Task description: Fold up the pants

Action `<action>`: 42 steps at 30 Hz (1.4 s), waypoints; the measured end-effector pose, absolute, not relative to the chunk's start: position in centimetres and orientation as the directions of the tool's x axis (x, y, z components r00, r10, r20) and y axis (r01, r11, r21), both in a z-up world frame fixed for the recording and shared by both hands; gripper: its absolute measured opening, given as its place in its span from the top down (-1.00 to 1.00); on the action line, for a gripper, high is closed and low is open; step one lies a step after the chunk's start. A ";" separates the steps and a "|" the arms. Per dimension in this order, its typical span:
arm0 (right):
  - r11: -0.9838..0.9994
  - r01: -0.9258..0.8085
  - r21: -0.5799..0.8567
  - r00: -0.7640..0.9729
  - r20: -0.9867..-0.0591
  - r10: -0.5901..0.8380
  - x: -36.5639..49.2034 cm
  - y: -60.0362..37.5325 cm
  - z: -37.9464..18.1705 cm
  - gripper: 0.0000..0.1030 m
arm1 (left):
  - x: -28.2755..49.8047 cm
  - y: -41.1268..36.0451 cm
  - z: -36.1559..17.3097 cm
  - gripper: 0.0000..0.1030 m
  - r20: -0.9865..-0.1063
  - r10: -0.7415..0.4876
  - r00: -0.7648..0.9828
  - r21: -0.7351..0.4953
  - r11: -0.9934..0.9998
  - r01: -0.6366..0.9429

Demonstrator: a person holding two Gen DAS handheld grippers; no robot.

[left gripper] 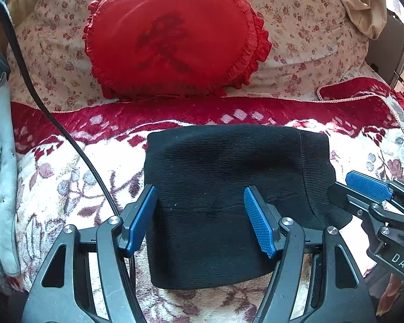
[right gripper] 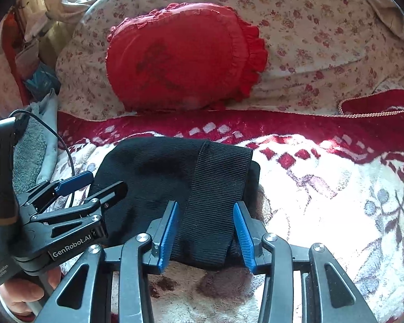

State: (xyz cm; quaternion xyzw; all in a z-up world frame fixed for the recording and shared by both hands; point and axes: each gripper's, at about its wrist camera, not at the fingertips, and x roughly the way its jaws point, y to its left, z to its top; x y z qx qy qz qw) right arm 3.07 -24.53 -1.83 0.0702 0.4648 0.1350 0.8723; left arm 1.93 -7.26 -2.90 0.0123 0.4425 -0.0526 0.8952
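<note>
Pants: black knit pants (left gripper: 223, 188) already folded into a compact bundle, lying flat on the bed around the middle of the blanket, ribbed waistband (right gripper: 215, 188) on their right side.
Left tongs: my left tongs (left gripper: 200, 220) are spread wide, hanging over the near-left part of the bundle. Blue pads (left gripper: 141, 220) are apart with only fabric showing between them, nothing pinched. Can't tell if the tips actually touch the cloth.
Right tongs: my right tongs (right gripper: 206, 232) are spread too, straddling the waistband at the bundle's near edge. Not clamped on it as far as I can see.
Bed cover: red and white floral blanket (left gripper: 67, 177), fuzzy, with a dark red border along its far edge.
Far end of bed: red heart-shaped pillow (left gripper: 175, 43) with ruffles leans on a big floral pillow (left gripper: 304, 21) behind the blanket's border.
Left edge of bed: grey towel-like cloth (left gripper: 2, 177) bunched there.
Cable: black cable (left gripper: 40, 102) runs across the blanket's left side toward my left tongs.
</note>
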 end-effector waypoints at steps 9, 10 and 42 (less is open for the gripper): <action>0.947 -0.183 0.265 0.525 -0.788 0.322 3.6 -23.7 -2.0 0.19 | 1.9 -6.0 -3.1 -0.30 -0.798 -0.077 0.598 -0.046 0.997 0.067; 0.947 -0.181 0.265 0.524 -0.789 0.321 3.6 -23.6 -2.1 0.18 | 1.9 -6.0 -3.2 -0.30 -0.801 -0.082 0.593 -0.053 0.996 0.066; 0.882 -0.054 0.468 0.479 -0.763 0.434 5.2 -27.9 -5.5 -0.15 | 3.0 0.4 -4.0 -0.65 -0.780 -0.347 0.522 -0.395 0.919 0.021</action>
